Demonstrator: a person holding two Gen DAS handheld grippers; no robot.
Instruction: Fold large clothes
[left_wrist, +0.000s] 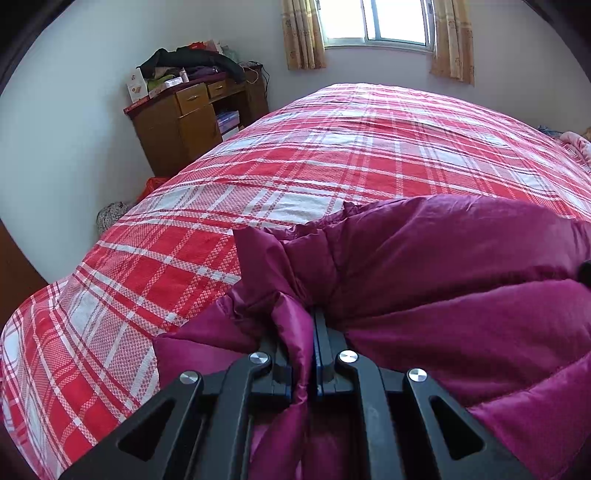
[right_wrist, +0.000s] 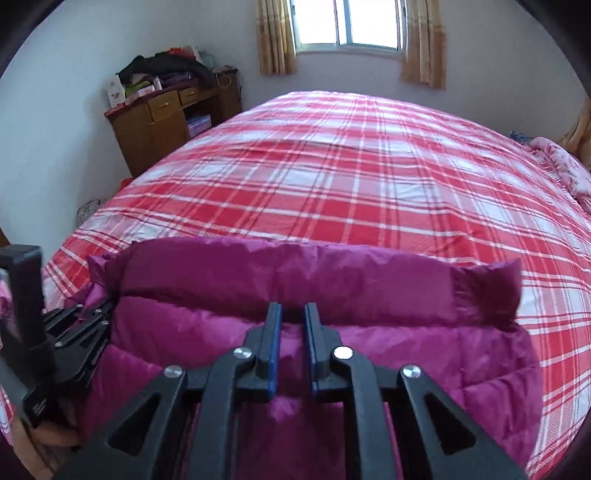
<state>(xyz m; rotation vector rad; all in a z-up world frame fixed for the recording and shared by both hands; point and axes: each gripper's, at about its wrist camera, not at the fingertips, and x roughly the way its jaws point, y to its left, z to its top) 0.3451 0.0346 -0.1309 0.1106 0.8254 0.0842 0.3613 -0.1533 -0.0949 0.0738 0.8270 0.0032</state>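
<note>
Here the jacket (right_wrist: 295, 332), a puffy magenta one, lies at the near edge of the bed (right_wrist: 351, 177), partly folded. The left gripper (left_wrist: 308, 332) is clamped on a bunched fold at the jacket's left side, probably to anchor or carry that edge over. The right gripper (right_wrist: 293, 317) hovers over the middle with its jaws slightly parted, holding nothing, seemingly ready to press or pinch the quilted seam.
</note>
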